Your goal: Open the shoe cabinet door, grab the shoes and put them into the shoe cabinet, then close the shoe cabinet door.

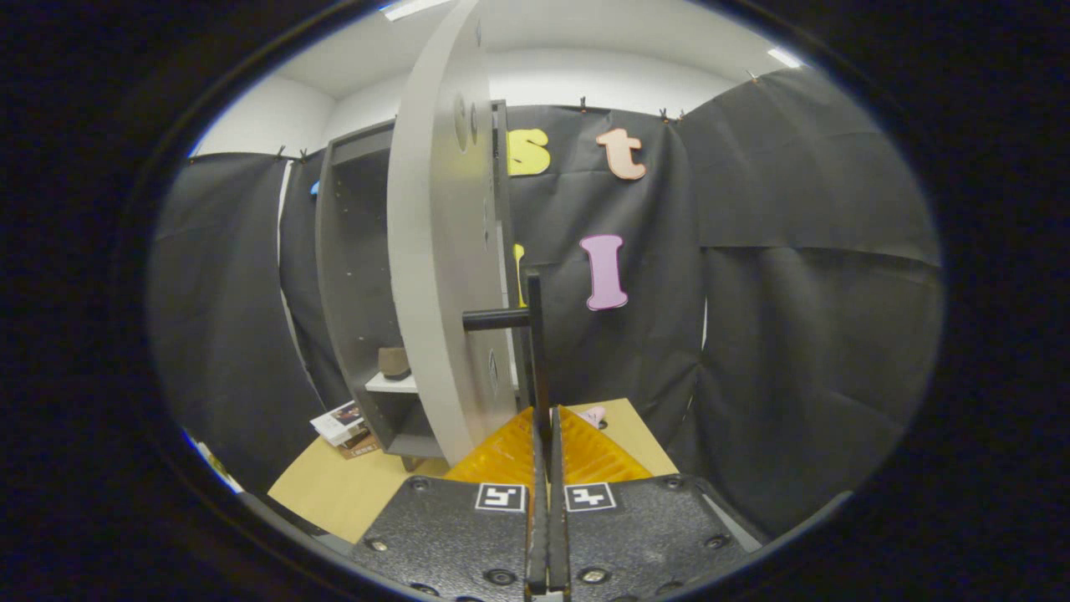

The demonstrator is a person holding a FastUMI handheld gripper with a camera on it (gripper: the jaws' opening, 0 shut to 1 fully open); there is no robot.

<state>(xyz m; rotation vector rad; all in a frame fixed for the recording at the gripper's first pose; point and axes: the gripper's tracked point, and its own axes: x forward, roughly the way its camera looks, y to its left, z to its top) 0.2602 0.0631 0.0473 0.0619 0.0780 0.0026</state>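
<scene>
Grey board makes up the shoe cabinet [351, 276], a tall, rigid carcass standing at about ten o'clock from the fingers, its front open and its shelves showing. On a pale shelf [393, 385] low inside sits a brown shoe [394, 362], so at least one shoe appears to be stowed already; whether a second lies with it cannot be told.

Next in size is the cabinet door [443, 267], a stiff grey panel swung wide and seen nearly edge-on, running up toward twelve o'clock from just ahead of the fingers. It looks heavy enough to swing on its hinges with some momentum, yet smooth and hard, so a push on its face would tend to slip.

Smaller is the black bar handle [533, 351], standing off the door on a short post and running vertically at twelve o'clock. It is thin, rigid and likely metal: the best hold is on the upright bar near the post.

The gripper [547, 443] has its two black fingers drawn together around the lower end of that bar, pinching it. Yellow ribbed pads [585, 451] flank them, with the tan floor [351, 493] and some books [343, 422] at nine o'clock.
</scene>
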